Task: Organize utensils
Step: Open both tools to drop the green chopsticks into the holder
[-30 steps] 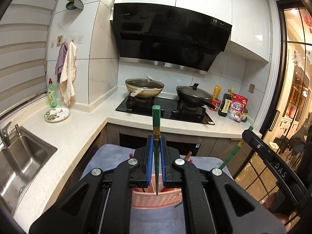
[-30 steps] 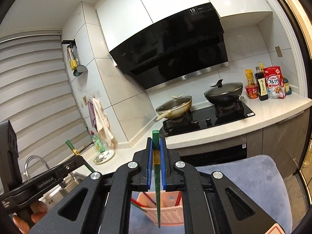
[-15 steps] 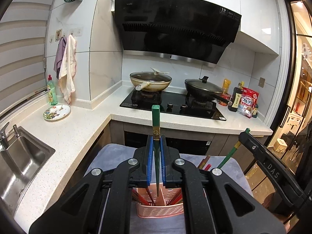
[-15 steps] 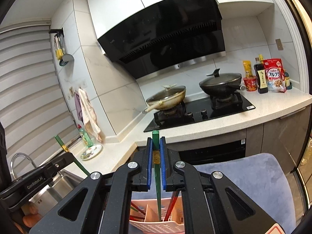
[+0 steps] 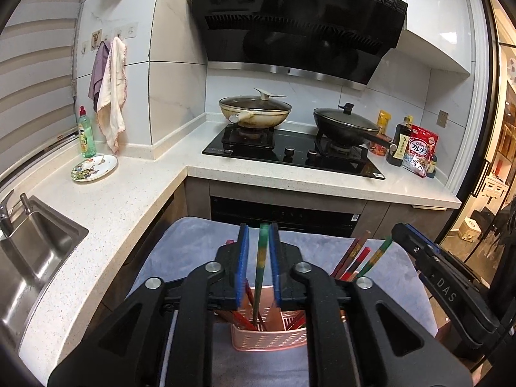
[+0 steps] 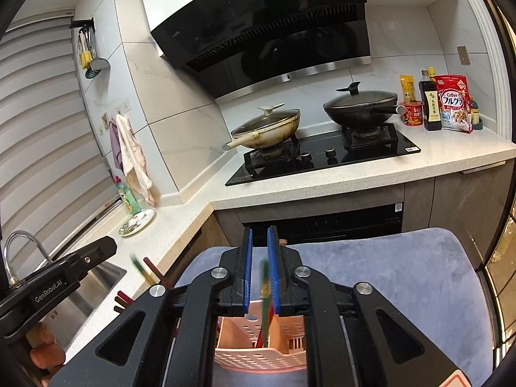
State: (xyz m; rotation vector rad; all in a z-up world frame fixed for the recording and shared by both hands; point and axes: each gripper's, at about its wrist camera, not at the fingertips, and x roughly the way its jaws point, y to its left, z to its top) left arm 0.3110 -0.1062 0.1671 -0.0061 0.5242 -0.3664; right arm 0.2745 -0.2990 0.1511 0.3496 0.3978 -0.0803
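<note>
Opening, both grippers' fingers (image 5: 242, 258) released green chopsticks (image 5: 260, 271) standing free between them, tips already inside the pink basket (image 5: 267, 338) just below, so each dropped in.

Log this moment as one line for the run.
task: organize utensils | left gripper: opening, green chopstick loose between pads, tip in pink basket | right gripper: opening, its green chopstick dropping into basket

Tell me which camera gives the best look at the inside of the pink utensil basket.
The right wrist view: it looks down into the pink utensil basket, showing its divider and compartments. The left wrist view shows mostly the basket's slotted outer wall, with chopstick tops sticking out.
</note>
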